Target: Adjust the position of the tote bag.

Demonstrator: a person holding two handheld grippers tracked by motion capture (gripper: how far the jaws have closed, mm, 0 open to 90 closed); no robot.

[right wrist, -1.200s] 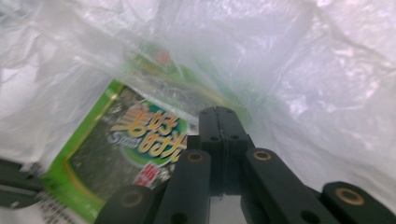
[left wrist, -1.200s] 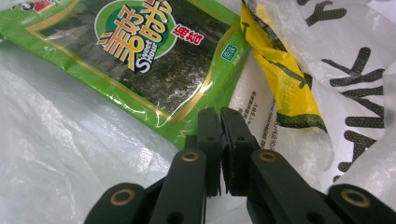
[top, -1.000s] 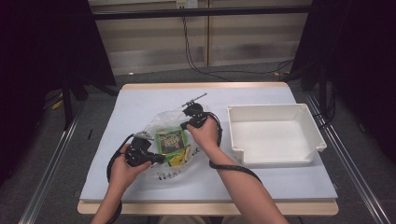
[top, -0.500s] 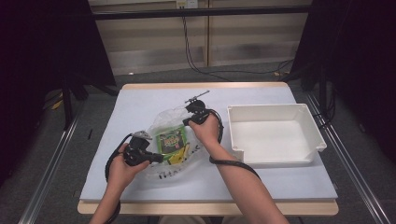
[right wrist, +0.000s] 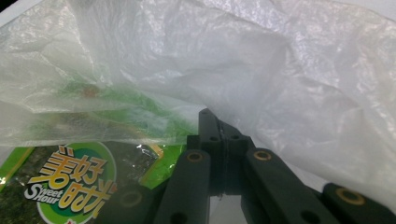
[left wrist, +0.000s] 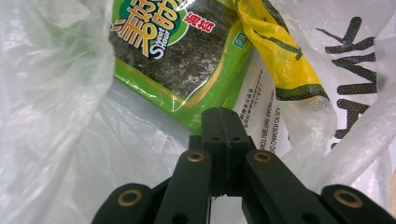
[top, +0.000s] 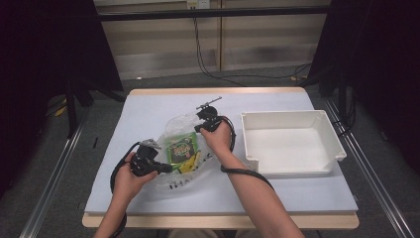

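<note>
From the high view, my left gripper (top: 166, 168) sits at the near-left edge of the clear plastic bag (top: 178, 126) on the white-covered table (top: 148, 109); my right gripper (top: 198, 128) is at the bag's far-right side, so the bag lies between my two hands; inside it shows the green snack packet (top: 182, 148), with a yellow wrapper (top: 190, 162) just beside it toward my side; the white tray (top: 292, 144) stands well apart to the right.

In the left gripper view, my left gripper (left wrist: 223, 122) has its jaws pressed together, with thin bag film (left wrist: 56, 84) around the tips; whether a fold is pinched between them I cannot tell; the green packet (left wrist: 187, 51) lies just past the tips, slightly to the left, and the yellow wrapper (left wrist: 280, 51) runs to the right of it, over black lettering on the bag.

In the right gripper view, my right gripper (right wrist: 211, 122) is likewise closed, its tips against the crumpled bag (right wrist: 233, 56), which drapes above and to the right; the green packet (right wrist: 70, 186) lies low on the left, partly veiled by film.
</note>
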